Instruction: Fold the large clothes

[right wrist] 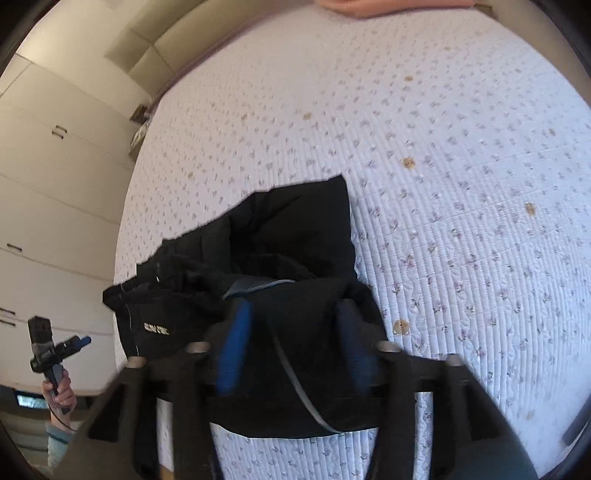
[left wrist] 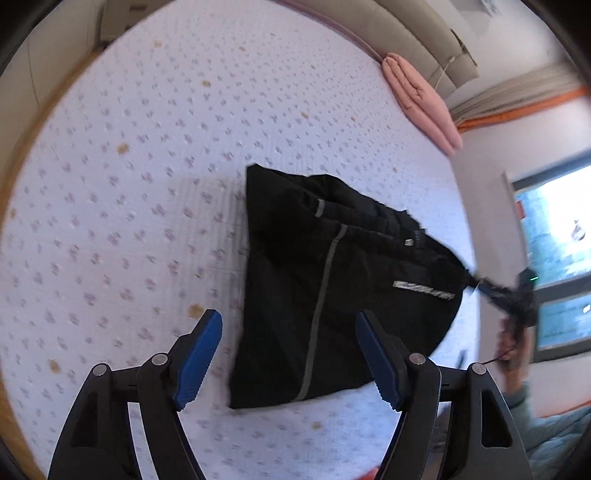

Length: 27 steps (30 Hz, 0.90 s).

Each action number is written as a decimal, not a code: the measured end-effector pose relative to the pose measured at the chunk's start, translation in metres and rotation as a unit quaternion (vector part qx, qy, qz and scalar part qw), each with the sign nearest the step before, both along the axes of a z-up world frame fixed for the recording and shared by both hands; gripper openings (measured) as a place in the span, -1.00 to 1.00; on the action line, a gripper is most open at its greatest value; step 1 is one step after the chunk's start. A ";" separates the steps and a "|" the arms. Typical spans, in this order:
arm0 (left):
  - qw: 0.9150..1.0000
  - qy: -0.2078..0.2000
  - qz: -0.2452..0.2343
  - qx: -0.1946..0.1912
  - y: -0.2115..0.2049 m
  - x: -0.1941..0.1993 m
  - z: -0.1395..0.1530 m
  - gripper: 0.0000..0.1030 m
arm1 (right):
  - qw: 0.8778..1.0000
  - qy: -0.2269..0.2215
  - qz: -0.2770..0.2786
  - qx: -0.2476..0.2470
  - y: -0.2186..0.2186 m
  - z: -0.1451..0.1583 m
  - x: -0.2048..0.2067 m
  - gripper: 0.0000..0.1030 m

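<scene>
A black garment with a grey stripe and a reflective logo lies folded on the white flowered quilt. My left gripper hovers above its near left edge, blue pads wide apart, open, nothing between them. At the right of the left wrist view a hand holds my right gripper, blurred, at the garment's pointed right corner. In the right wrist view the right gripper stands open over the black garment, pads apart and not pressing the cloth. The left gripper shows at the far left, off the bed.
A folded pink blanket lies at the head of the bed by the beige headboard. A window is on the right. White wardrobe doors stand beyond the bed's left edge. The quilt spreads around the garment.
</scene>
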<state>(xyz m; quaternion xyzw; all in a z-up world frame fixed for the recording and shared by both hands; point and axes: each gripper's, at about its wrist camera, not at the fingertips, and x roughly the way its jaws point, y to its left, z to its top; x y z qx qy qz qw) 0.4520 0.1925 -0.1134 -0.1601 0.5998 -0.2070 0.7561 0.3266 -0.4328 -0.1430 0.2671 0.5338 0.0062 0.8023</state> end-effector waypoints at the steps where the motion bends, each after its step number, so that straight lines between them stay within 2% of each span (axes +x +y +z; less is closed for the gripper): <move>1: 1.000 -0.009 -0.006 0.020 -0.004 0.000 -0.002 0.48 | 1.000 -0.005 0.000 -0.002 0.001 0.003 -0.002 0.16; 5: 0.997 -0.053 -0.026 0.053 -0.025 0.008 -0.009 0.48 | 1.000 0.000 0.013 -0.026 0.009 0.005 -0.003 0.16; 10: 0.990 -0.109 -0.027 0.087 -0.039 0.024 -0.024 0.48 | 0.997 0.000 0.035 -0.070 0.008 -0.015 0.004 0.17; 14: 0.990 -0.101 -0.048 0.084 -0.045 0.036 -0.038 0.48 | 0.991 0.001 0.079 -0.105 0.004 -0.040 0.023 0.17; 17: 0.992 -0.093 -0.042 0.080 -0.044 0.044 -0.049 0.48 | 0.989 -0.005 0.098 -0.110 0.000 -0.058 0.041 0.17; 21: 0.995 -0.076 -0.041 0.051 -0.041 0.055 -0.064 0.48 | 0.987 -0.007 0.114 -0.115 -0.007 -0.077 0.061 0.17; 24: 0.996 -0.066 -0.052 0.032 -0.044 0.066 -0.073 0.48 | 0.986 -0.008 0.127 -0.108 -0.012 -0.087 0.070 0.17; 27: 0.997 -0.046 -0.066 0.000 -0.048 0.079 -0.086 0.48 | 0.986 -0.008 0.150 -0.078 -0.013 -0.096 0.080 0.17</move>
